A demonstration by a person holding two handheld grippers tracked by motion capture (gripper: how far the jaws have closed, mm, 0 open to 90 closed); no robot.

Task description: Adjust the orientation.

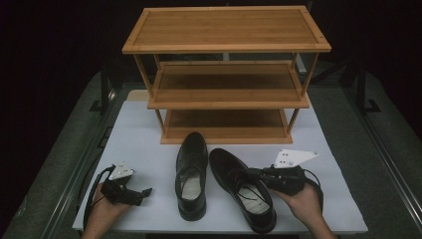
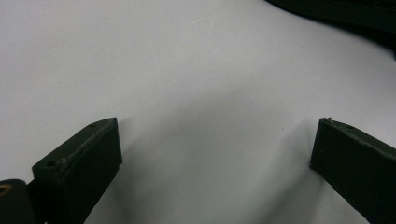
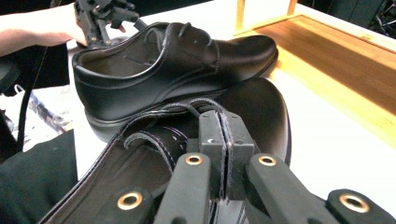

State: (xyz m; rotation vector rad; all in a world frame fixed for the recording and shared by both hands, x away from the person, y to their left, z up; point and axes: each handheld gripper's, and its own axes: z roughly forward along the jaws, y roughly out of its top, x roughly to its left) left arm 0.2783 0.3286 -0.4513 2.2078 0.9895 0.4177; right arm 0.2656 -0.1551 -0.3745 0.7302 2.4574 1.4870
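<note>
Right gripper (image 1: 260,175) jaws are clamped on the collar edge of the right shoe (image 1: 242,188) on the worktop (image 1: 139,134) before the rack (image 1: 226,74); lift it level, left gripper (image 1: 142,195) jaws wide, idle.

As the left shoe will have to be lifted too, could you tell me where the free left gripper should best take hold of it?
Probably the collar wall of the left shoe near the heel: the mouth faces up, so one jaw can drop inside and one outside. Come from above on its outer left side, where the open left gripper lies. The right gripper is shut on the right shoe near its laces.
</note>
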